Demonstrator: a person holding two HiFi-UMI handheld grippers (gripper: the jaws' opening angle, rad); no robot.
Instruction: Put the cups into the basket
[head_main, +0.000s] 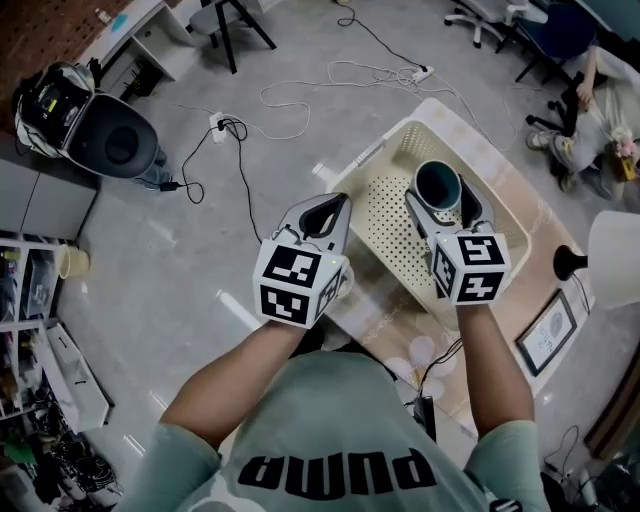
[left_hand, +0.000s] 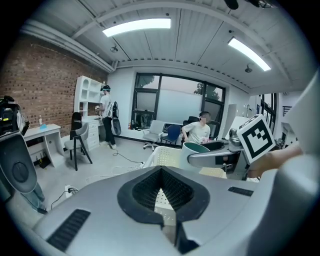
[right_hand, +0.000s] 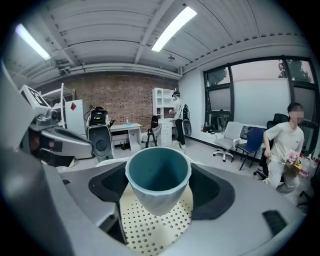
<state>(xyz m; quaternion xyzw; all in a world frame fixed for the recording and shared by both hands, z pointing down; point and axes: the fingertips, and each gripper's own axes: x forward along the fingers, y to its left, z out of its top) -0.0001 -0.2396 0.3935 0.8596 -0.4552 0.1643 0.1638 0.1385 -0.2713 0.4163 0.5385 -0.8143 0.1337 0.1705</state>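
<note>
While the person leaned over the table (head_main: 385, 312), the right gripper (head_main: 441, 207) was clamped on the teal cup (head_main: 438, 183). Its jaws pressed the cup's sides so it hung upright, mouth up, over the perforated floor of the cream basket (head_main: 388, 225) directly beneath, apparently poised for lowering in. Just to that gripper's left, the left gripper (head_main: 322, 212) had its jaws closed together on nothing at the basket's near edge, likely to stay clear of the drop, and beyond both, loose cables (head_main: 300, 110) trailed across the floor.
</note>
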